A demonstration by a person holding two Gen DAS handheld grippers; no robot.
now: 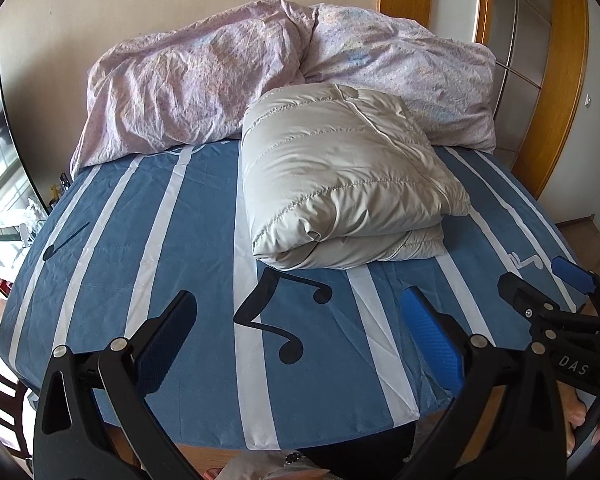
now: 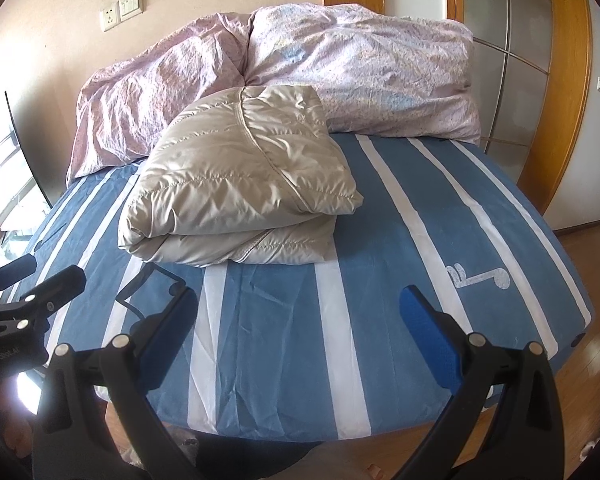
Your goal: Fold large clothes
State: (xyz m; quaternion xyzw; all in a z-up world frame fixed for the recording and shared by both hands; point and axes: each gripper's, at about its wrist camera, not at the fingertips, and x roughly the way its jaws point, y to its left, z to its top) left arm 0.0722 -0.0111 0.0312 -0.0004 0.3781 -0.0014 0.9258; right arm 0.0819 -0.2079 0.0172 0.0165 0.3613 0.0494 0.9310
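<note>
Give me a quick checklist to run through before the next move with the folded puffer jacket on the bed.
1. Jacket folded into a compact stack: ok, the beige puffer jacket lies doubled over on the striped bedsheet.
2. Left tool empty: ok, open, nothing between its fingers.
3. Right tool empty: ok, open, clear of the fabric.
4. Both tools apart from the jacket: ok, each hangs near the bed's front edge.
5. Loose sleeves or hood sticking out: cannot tell, the far side is hidden.
6. Jacket clear of the pink duvet: not ok, its back edge rests against it.
</note>
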